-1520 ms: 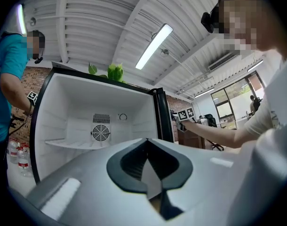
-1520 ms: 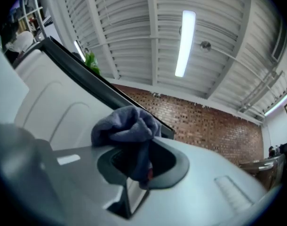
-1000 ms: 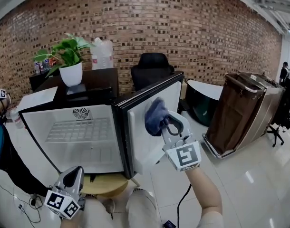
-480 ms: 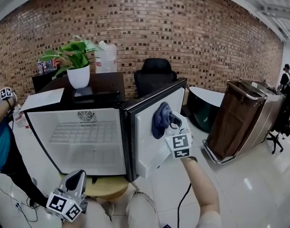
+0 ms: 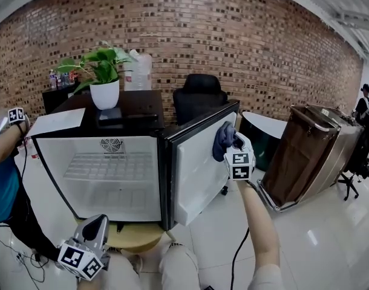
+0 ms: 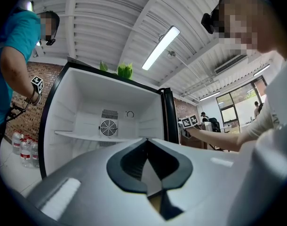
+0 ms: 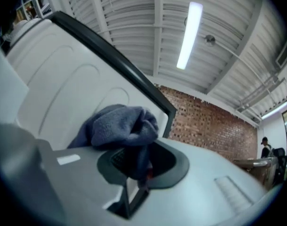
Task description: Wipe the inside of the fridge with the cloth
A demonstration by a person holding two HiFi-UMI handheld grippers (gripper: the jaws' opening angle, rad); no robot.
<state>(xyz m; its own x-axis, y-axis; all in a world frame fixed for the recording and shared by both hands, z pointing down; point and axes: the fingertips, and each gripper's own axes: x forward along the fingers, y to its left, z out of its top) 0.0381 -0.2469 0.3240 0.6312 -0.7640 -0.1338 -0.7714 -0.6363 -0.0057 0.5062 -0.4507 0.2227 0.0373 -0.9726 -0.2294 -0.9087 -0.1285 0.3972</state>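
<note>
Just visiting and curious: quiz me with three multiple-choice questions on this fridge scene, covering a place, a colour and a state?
1. Where is the cloth? A on the fridge shelf; B by the inner side of the open door; C on the floor.
2. What colour is the plant's pot? A white; B red; C black.
3. The left gripper is: A wide open; B shut, empty; C shut on a bottle.
Answers: B, the right gripper holds it there; A, white under the leaves; B, closed with nothing between.

Grippers: one low, one raised.
Near-left, the left gripper (image 5: 98,223) sat closed; the right gripper (image 5: 231,142), arm (image 5: 257,222) outstretched, pinched the cloth (image 5: 222,138) farther right.
</note>
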